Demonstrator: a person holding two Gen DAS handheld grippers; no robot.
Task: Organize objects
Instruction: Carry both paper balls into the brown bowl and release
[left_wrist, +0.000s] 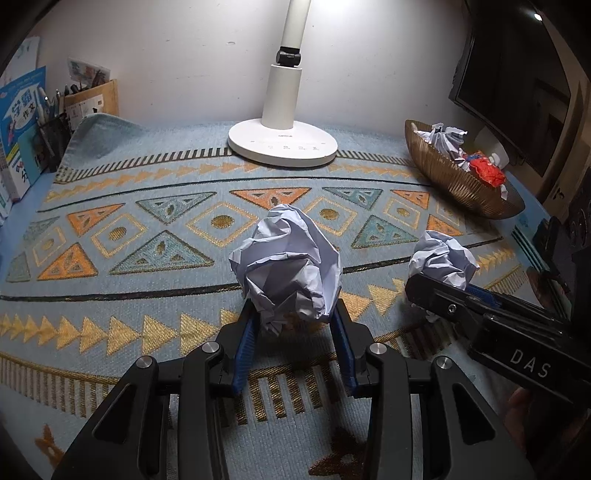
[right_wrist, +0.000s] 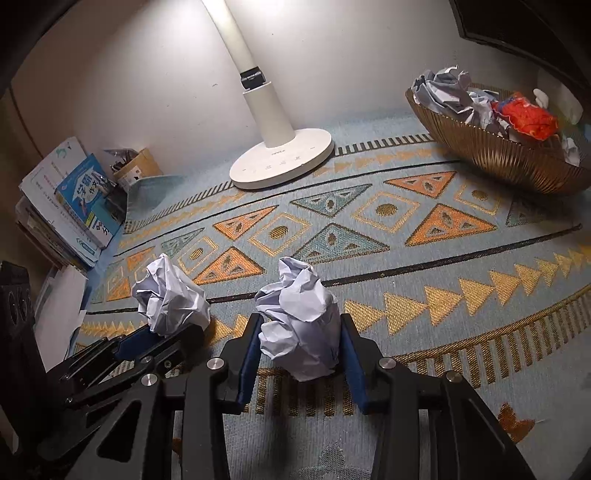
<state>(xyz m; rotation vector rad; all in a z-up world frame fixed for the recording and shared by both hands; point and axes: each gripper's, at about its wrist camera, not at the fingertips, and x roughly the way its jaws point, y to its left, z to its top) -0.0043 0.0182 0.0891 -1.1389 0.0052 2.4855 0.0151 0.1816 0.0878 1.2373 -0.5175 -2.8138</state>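
My left gripper (left_wrist: 293, 310) is shut on a crumpled white paper ball (left_wrist: 286, 258), held just above the patterned cloth. My right gripper (right_wrist: 299, 328) is shut on a second crumpled paper ball (right_wrist: 301, 314). Each gripper shows in the other's view: the right gripper (left_wrist: 439, 291) with its ball (left_wrist: 443, 258) at the right, the left gripper (right_wrist: 166, 336) with its ball (right_wrist: 170, 295) at the left. A ribbed golden bowl (left_wrist: 454, 177) at the back right holds crumpled papers and a red wrapper (left_wrist: 487, 171); it also shows in the right wrist view (right_wrist: 506, 158).
A white desk lamp (left_wrist: 282, 144) stands at the back centre on the blue patterned cloth (left_wrist: 147, 229). Books (left_wrist: 22, 125) and a pen holder (left_wrist: 55, 140) stand at the back left. A dark monitor (left_wrist: 509, 85) is behind the bowl.
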